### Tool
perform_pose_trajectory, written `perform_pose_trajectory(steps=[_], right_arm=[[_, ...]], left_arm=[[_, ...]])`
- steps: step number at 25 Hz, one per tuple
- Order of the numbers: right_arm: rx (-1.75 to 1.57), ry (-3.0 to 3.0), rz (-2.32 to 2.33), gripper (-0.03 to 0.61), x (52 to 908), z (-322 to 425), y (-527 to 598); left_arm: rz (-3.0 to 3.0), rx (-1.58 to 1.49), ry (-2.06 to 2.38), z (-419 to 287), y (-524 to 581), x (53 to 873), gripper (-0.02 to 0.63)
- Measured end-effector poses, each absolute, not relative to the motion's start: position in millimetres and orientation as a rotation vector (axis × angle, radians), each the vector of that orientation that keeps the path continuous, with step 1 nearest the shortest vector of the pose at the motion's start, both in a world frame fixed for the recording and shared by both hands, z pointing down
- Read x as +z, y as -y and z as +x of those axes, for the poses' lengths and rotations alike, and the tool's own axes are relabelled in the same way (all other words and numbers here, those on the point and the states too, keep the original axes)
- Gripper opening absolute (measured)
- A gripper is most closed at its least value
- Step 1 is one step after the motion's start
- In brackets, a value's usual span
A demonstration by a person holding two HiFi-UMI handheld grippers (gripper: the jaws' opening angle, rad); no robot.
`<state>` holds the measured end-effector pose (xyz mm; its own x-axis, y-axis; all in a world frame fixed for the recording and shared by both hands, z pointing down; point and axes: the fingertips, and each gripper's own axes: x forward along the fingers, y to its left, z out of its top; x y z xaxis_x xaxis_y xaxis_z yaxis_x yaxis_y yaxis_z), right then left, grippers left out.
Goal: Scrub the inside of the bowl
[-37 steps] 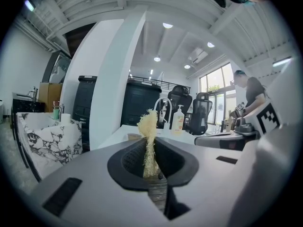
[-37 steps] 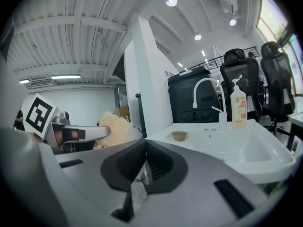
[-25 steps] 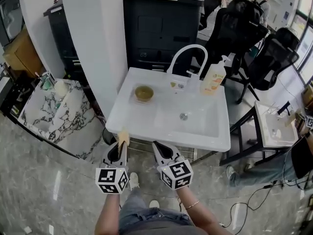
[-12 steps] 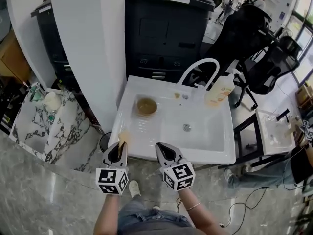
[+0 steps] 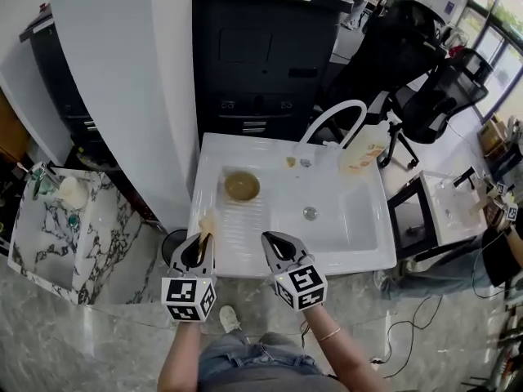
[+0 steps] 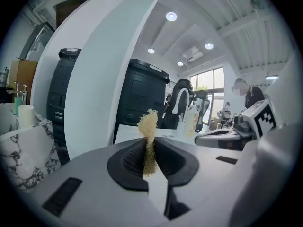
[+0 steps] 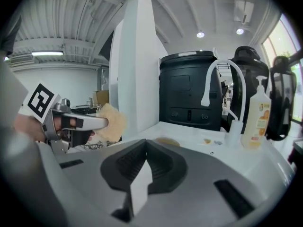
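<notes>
White ceramic sink (image 5: 351, 256) had drawn closer. Small brown round bowl (image 5: 242, 186) sat on its far-left side, straight ahead of left gripper (image 5: 203, 237), nearer one, pinching tan fibrous scrub pad (image 5: 207, 221); right gripper (image 5: 267, 238) pressed together & empty.

Grey left hand-held gripper (image 5: 203, 238) and right hand-held gripper (image 5: 269, 239) (black-and-white marker cubes (image 5: 188, 299)); denim clothing (image 5: 245, 359); bracelet (image 5: 321, 339).

Bright even ceiling light, soft shadows, strong fisheye edges, sharp focus
</notes>
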<state>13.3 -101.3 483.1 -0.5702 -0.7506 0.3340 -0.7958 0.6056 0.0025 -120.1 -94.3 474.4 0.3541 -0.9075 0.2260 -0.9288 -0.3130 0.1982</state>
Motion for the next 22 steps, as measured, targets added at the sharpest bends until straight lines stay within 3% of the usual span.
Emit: perform_pose_trajectory(steps=[22], right_arm=[[-0.125, 2.277, 0.893, 0.012, 523.8, -23.5, 182.0]], left_arm=[[2.313, 0.171, 1.604, -130.3, 144.7, 491.0, 0.046]])
